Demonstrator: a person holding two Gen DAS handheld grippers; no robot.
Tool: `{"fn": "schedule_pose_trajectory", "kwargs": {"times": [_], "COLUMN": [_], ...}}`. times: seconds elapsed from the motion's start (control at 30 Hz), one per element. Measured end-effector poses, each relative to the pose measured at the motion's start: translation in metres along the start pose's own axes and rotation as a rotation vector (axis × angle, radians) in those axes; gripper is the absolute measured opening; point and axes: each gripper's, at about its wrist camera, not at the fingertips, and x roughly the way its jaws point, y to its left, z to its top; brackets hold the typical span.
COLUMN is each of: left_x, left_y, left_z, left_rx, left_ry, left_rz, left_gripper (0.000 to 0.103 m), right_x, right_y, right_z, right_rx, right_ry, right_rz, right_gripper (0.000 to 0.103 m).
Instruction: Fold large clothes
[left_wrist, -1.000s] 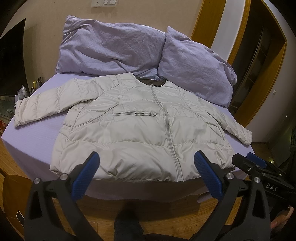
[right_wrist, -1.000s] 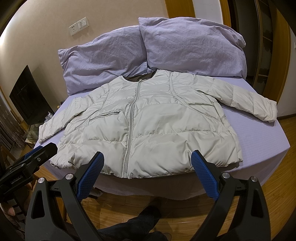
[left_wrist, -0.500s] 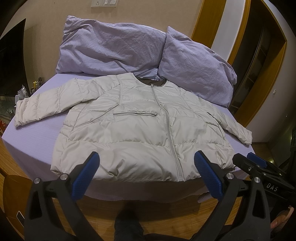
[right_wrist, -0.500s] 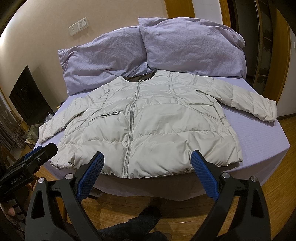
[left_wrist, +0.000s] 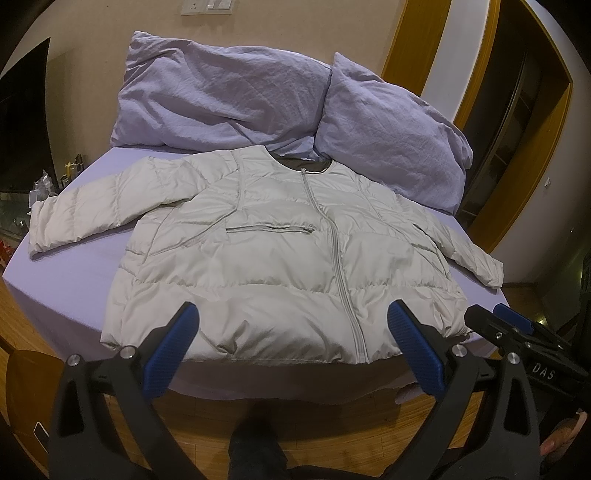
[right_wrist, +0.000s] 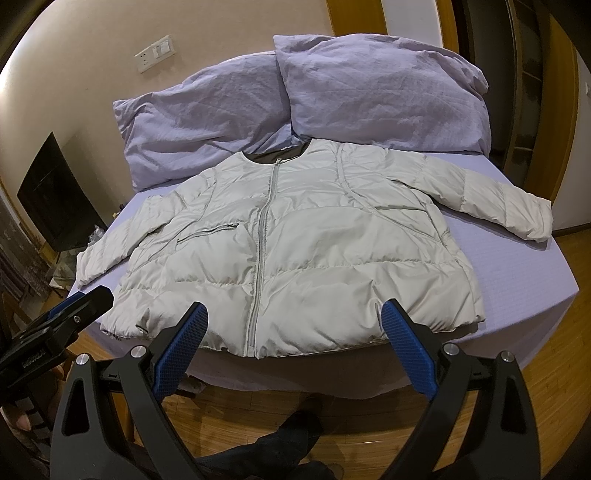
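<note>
Pale quilted jacket (left_wrist: 280, 258) lies flat on the bed (left_wrist: 74, 273); left gripper (left_wrist: 291, 343) and right gripper (right_wrist: 291, 339) gape, holding nothing.

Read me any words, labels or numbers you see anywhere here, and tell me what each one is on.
"DAS": white letters on the black body of the right tool, seen in the left wrist view.
A small white label on the left tool, in the right wrist view: too blurred to read.
The jacket, pillows and wall switch plate: no readable text.
</note>
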Motion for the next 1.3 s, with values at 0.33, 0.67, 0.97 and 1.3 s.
{"fn": "schedule_pose_trajectory", "kwargs": {"times": [0.33,0.67,0.97,1.3], "left_x": [0.018,0.062,0.109,0.151], "left_y": [0.019,0.025,0.038,0.050], "left_z": [0.005,0.028,0.048,0.075], "left_rx": [-0.005,0.001,0.008,0.024], "left_ry": [0.019,0.072,0.130,0.164], "left_rz": [0.014,0.096,0.172,0.225], "left_gripper": [0.101,0.101,0.101,0.101], "right_x": [0.013,0.054,0.083,0.109], "right_y": [-0.019,-0.097,-0.221,-0.357], "right_z": [0.013,0.037,0.065,0.072], "right_rx": [0.049,0.212,0.480,0.797], "right_ry": [0.009,0.059,0.076,0.103], "right_rz": [-0.013,-0.160,-0.366,-0.559], "right_gripper": [0.097,0.097,0.097,0.094]}}
